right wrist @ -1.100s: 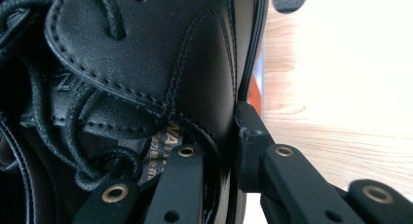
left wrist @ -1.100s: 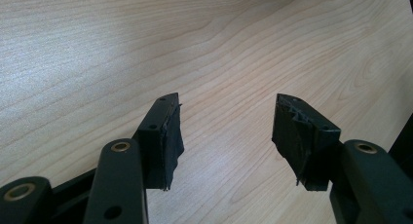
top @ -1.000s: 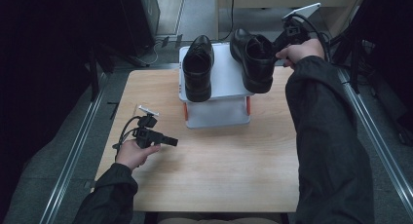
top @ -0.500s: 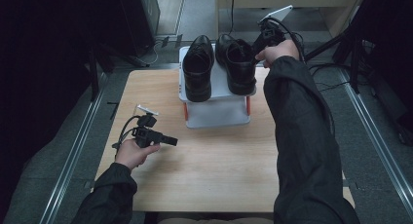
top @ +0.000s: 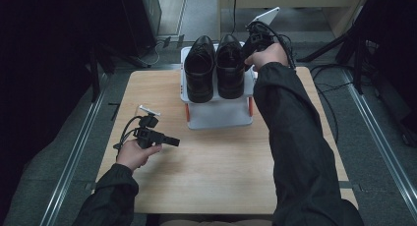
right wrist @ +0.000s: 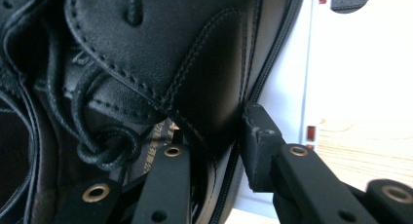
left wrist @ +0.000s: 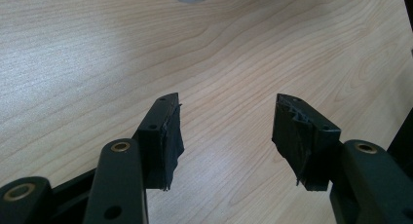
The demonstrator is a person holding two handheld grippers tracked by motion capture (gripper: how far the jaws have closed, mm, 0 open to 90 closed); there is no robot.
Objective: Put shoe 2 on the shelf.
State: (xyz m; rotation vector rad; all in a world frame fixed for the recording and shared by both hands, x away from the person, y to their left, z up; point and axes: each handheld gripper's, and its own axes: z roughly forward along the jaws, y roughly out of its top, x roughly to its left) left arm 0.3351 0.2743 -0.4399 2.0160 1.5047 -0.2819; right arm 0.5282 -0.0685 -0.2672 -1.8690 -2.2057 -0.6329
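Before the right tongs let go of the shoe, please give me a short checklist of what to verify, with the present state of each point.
1. Right tongs closed on the right shoe: ok; one jaw is inside the shoe, the other outside its side wall.
2. Right shoe on the white rack: ok in the high view; whether its sole rests flat, cannot tell.
3. Right shoe beside the left shoe, toes toward the person: ok; they look parallel.
4. Gap between the two shoes: cannot tell, they look close or touching.
5. Left tongs empty and away from the rack: ok; jaws open over bare table.
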